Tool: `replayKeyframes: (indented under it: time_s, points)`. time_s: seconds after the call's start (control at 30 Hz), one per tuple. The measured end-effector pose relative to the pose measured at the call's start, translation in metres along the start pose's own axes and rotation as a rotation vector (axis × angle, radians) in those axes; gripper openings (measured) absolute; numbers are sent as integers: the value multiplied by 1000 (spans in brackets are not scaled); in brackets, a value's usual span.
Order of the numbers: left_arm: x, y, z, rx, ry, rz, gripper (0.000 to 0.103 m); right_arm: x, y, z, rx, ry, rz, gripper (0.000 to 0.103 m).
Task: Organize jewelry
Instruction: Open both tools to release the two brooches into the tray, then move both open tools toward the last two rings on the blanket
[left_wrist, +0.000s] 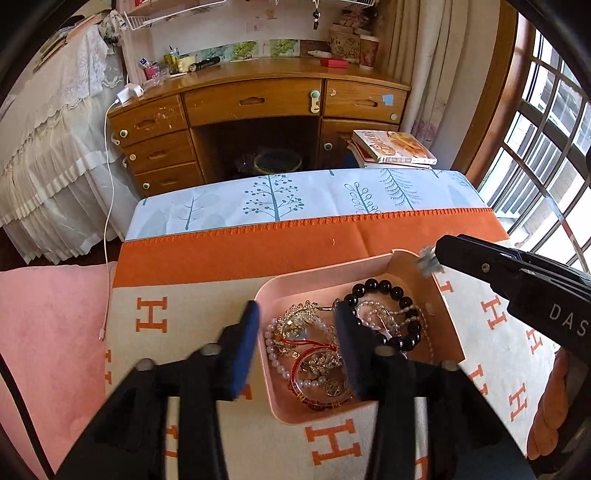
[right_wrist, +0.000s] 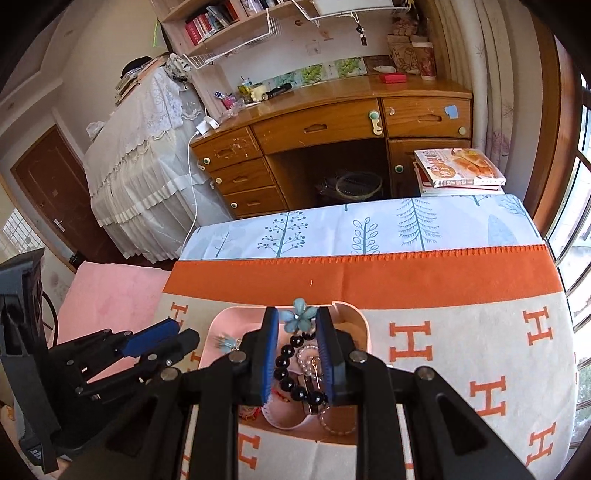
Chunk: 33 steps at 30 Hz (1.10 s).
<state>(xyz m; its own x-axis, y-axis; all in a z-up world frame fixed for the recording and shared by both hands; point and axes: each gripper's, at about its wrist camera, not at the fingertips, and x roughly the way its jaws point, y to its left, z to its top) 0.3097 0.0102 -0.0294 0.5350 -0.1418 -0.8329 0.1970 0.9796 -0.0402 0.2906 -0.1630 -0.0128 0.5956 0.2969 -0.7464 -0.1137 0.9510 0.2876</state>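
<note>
1. right tongs (right_wrist: 297, 319) pinch a blue flower-shaped piece (right_wrist: 297, 314) by its petals, held above the pink tray (right_wrist: 352, 314), probably for dropping in; glossy, faceted look
2. left tongs (left_wrist: 295, 347) gape wide over the tray, empty
3. tray holds round black beads (left_wrist: 384, 286), pearls, gold bits; soft H-pattern blanket (left_wrist: 207, 291) underneath

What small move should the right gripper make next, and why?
Probably lower and open: the right gripper pinches a blue flower piece above the pink tray, where the other jewelry already lies.
</note>
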Motion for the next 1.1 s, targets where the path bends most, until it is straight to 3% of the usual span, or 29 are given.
replayKeyframes:
  time_s: [0.03,0.37,0.73,1.1]
  points:
    - [-1,0,-1,-3,-14,12,69,2,-1,0,3,5,3,23]
    - [-28,-5,-18,43,-55,41,69,-20,-4,-17,-11,-14,7,23]
    - [-76,-18,-69,70,-70,14,69,-72,2,-81,-117,-2,-12,23]
    - [-72,-51,-121,55,-3,-38,68,-94,0,-132,-214,25,-34,23]
